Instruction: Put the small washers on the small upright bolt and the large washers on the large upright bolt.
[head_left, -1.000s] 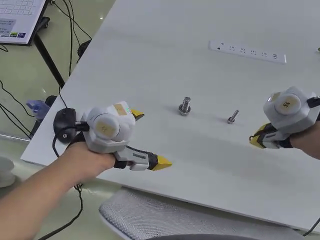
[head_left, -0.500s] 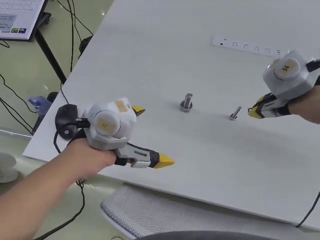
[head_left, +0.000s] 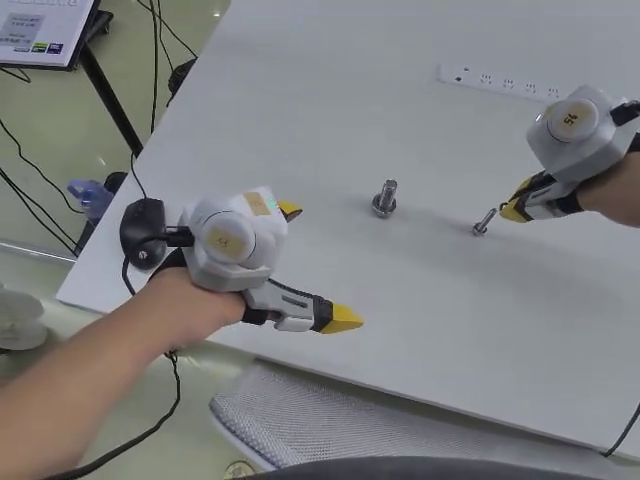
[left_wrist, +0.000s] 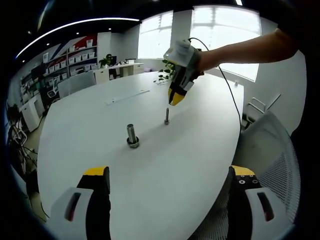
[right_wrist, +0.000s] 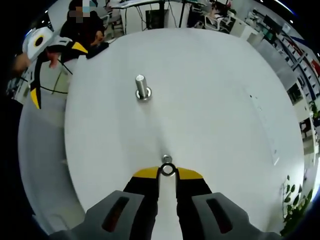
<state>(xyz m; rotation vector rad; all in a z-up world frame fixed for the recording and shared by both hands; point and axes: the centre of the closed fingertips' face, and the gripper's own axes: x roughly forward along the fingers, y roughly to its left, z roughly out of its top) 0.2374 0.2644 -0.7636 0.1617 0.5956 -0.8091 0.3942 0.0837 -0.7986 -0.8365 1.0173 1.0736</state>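
Nearest you, the left gripper (head_left: 318, 264) hangs over the near edge of the worktop (head_left: 420, 320), jaws spread wide with nothing between them. It has no part in this step and is best kept back there. Further in, about the middle of the worktop, the large bolt (head_left: 385, 198) stands upright on its head, well apart from both grippers. To its right and a little further in stands the small bolt (head_left: 483, 222), also upright, with the right gripper (right_wrist: 168, 174) right at it. That gripper's jaws are pressed together on a small washer (right_wrist: 168, 169), the ring pinched at the very tips. In the right gripper view the top of the small bolt sits just beyond the ring; whether they touch, you cannot tell. So the step in hand looks like threading this washer onto the small bolt, and it is not on yet. Next you will likely need to bring the hole squarely over the bolt's tip and keep the ring level. Then lower it past the top before you part the jaws. Go gently: the bolt is thin and only stands on its head, so a sideways nudge could tip it. Beyond all this, toward the far edge, lies a power strip (head_left: 505, 85), out of your way.
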